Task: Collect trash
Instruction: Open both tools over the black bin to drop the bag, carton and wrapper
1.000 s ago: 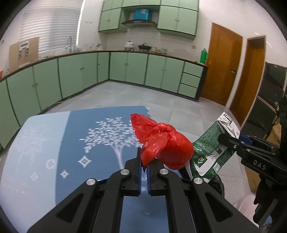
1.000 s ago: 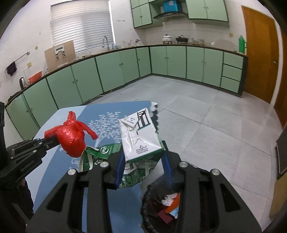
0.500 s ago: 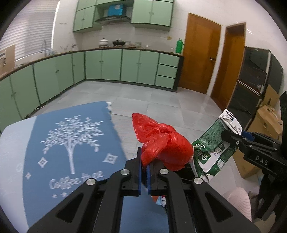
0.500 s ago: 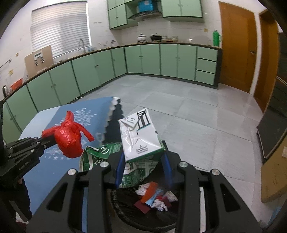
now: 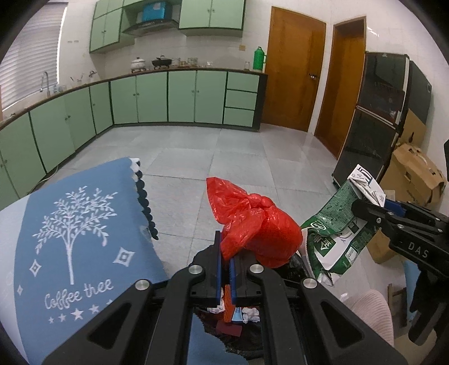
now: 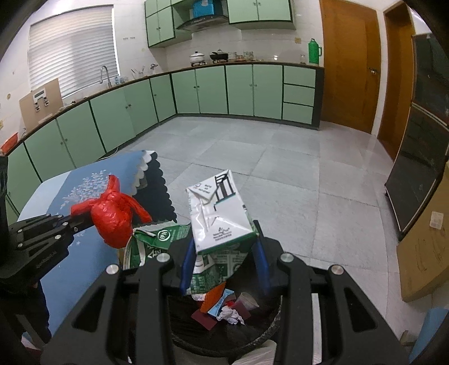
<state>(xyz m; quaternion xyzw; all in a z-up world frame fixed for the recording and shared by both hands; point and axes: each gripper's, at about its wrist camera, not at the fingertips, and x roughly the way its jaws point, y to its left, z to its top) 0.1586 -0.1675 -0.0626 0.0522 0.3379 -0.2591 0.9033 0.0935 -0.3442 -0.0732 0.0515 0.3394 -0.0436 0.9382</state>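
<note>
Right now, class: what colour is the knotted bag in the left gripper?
Red; the bag shows best in the left wrist view.

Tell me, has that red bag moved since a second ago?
Yes. The red bag, pinched in the left gripper, was over the blue tablecloth; now it is past the cloth's edge, above the trash bin.

A home kitchen: ahead of the tool, green cabinets line the walls under a counter with pots, a sink tap to the left, a range hood above.
</note>
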